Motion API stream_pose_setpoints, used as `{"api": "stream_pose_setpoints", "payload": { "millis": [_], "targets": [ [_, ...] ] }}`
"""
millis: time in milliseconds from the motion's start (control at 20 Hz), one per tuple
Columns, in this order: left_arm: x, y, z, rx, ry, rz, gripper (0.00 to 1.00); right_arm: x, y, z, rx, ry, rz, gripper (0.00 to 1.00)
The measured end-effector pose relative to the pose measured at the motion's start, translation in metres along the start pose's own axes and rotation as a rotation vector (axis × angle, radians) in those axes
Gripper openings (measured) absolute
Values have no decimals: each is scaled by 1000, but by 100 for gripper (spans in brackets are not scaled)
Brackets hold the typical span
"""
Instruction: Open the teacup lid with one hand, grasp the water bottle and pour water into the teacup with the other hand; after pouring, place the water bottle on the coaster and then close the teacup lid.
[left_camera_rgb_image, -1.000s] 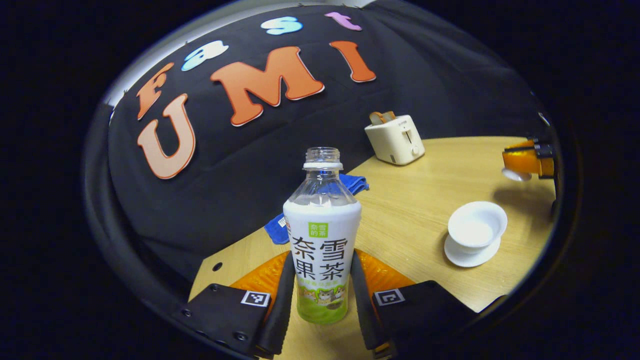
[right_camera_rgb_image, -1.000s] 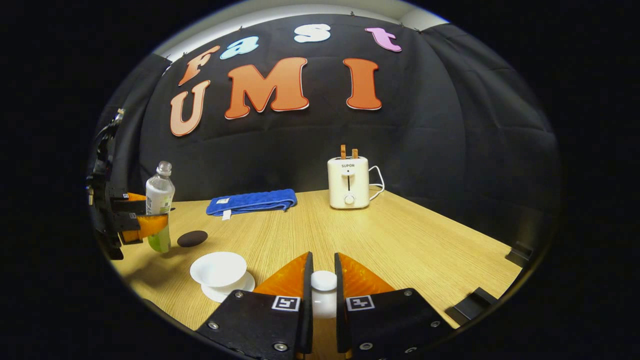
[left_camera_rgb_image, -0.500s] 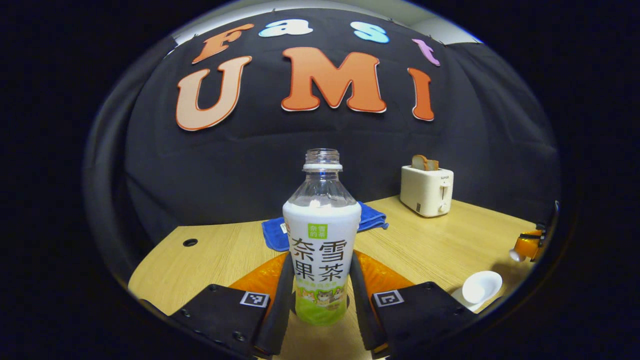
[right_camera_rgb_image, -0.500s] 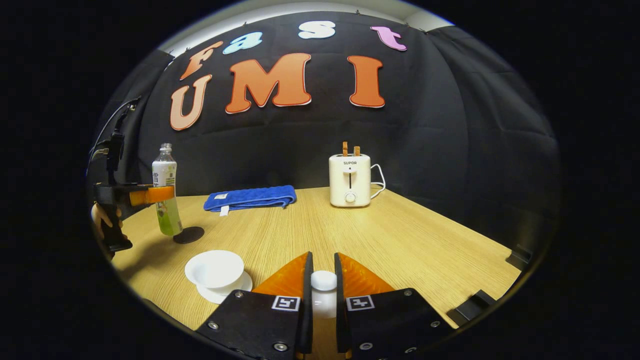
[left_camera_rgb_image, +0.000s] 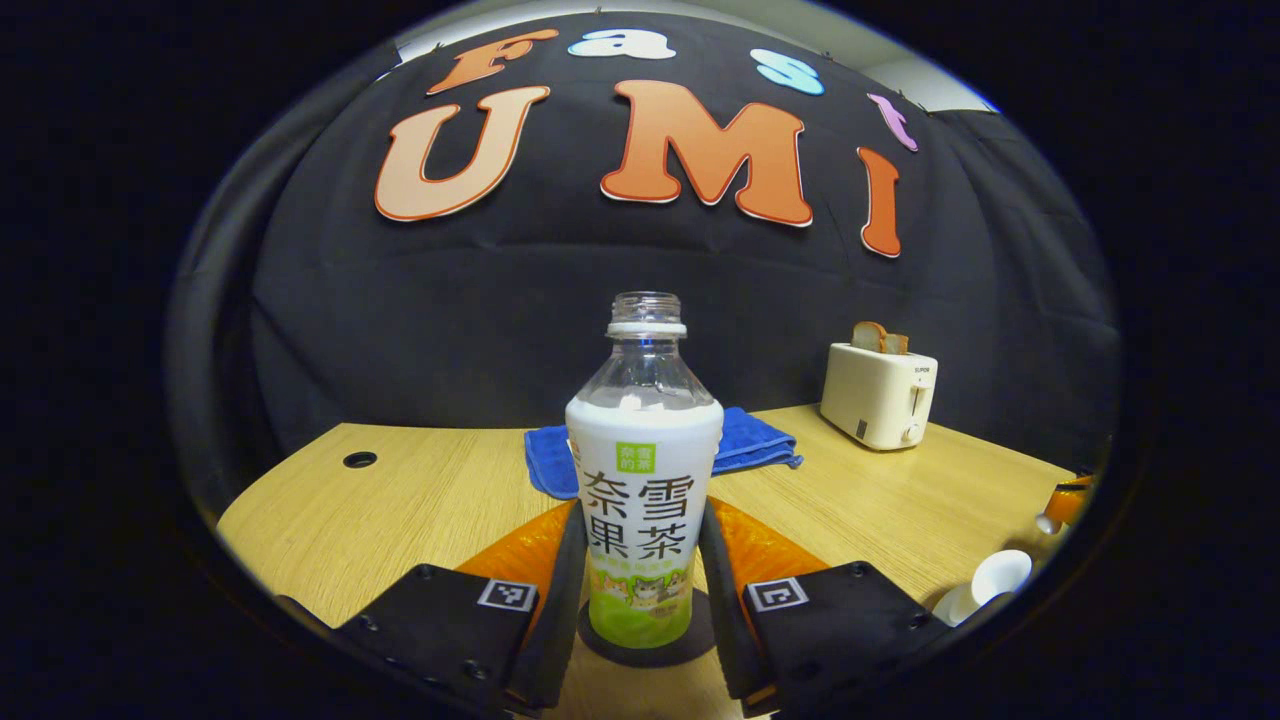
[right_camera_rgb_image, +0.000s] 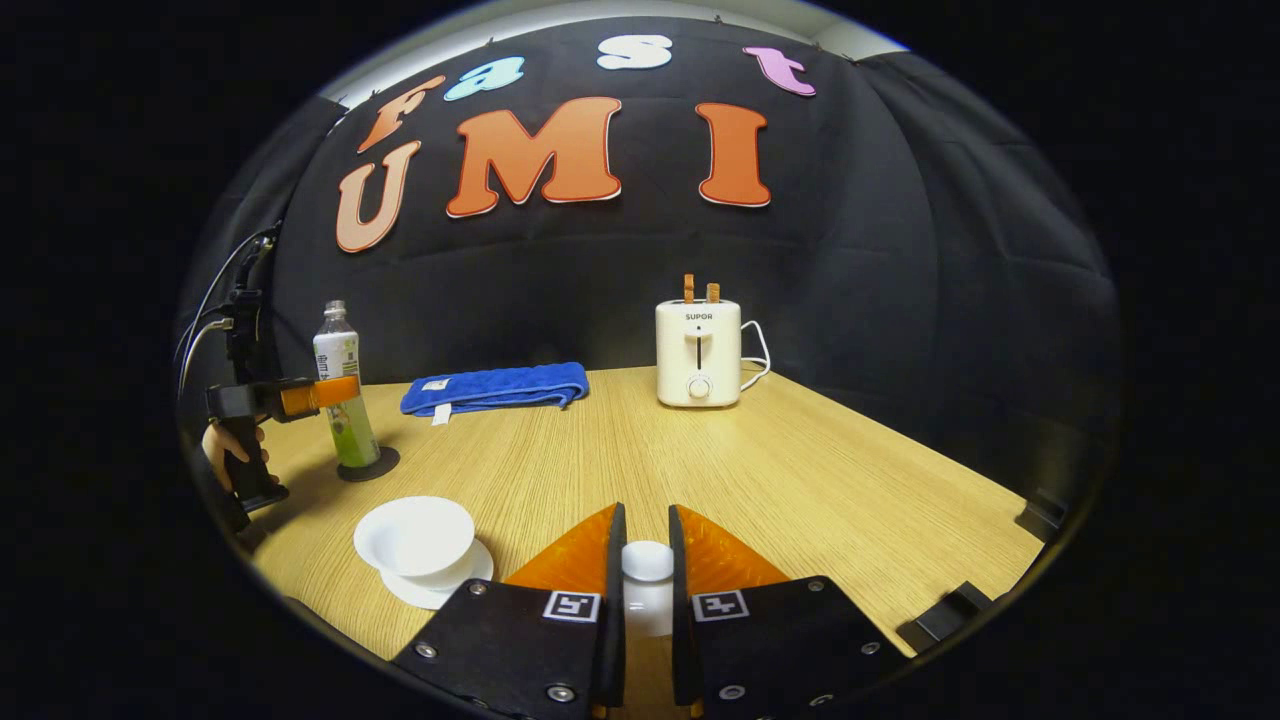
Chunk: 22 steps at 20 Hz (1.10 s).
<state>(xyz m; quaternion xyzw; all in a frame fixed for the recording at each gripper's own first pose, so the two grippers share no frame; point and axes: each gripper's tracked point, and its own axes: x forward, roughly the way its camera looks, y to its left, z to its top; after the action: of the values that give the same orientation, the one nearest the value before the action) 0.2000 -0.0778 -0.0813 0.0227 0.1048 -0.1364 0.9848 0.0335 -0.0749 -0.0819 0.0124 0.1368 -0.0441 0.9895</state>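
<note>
One water bottle (left_camera_rgb_image: 644, 480), uncapped and upright, stands on the dark round coaster (left_camera_rgb_image: 690, 640) on the desk (left_camera_rgb_image: 400, 500); how much liquid it holds cannot be told. The left hand-held gripper (left_camera_rgb_image: 640, 590) has its two fingers pressed against the bottle's lower sides, holding it. In the right gripper view the same bottle (right_camera_rgb_image: 345, 400) sits on the coaster (right_camera_rgb_image: 385, 464) at the far left, with a hand (right_camera_rgb_image: 230, 450) on that hand-held gripper's handle. One white teacup (right_camera_rgb_image: 415, 530) rests open on one saucer (right_camera_rgb_image: 470, 580), near the right hand-held gripper (right_camera_rgb_image: 647, 590), whose fingers are closed narrowly on the knob of the white lid (right_camera_rgb_image: 648, 565). One blue towel (right_camera_rgb_image: 495, 388) and one toaster (right_camera_rgb_image: 698, 352) with two slices lie farther back.
</note>
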Motion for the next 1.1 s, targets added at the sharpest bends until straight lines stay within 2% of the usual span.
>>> {"api": "stream_pose_setpoints", "payload": {
  "millis": [300,400,450,500,750,800,900,950,1000,1050,1100],
  "targets": [
    [1,-2,-3,19,3,-12,60,3,3,-3,-9,11,12,19],
    [0,-3,-3,26,5,-12,63,2,2,-2,-7,9,11,19],
    [1,-4,-2,31,5,-12,68,1,1,-1,-6,7,9,19],
    [1,-4,-2,33,3,-10,66,1,1,0,-5,6,8,19],
    [0,0,-4,31,0,11,74,0,1,-1,-3,8,5,19],
    [0,0,-3,29,-5,8,70,-1,1,-1,0,8,4,19],
    [-1,-1,-4,30,-9,10,71,-1,1,-1,-1,8,4,19],
    [-1,0,-4,37,-9,16,78,-1,1,-1,-1,7,5,19],
    [-3,1,-4,40,-10,20,80,-2,1,-1,-2,7,5,19],
    [-5,0,-3,41,-13,20,83,-1,1,-1,-3,5,4,24],
    [-5,-1,-2,41,-15,19,83,-2,1,0,-3,3,3,19]
  ]
}}
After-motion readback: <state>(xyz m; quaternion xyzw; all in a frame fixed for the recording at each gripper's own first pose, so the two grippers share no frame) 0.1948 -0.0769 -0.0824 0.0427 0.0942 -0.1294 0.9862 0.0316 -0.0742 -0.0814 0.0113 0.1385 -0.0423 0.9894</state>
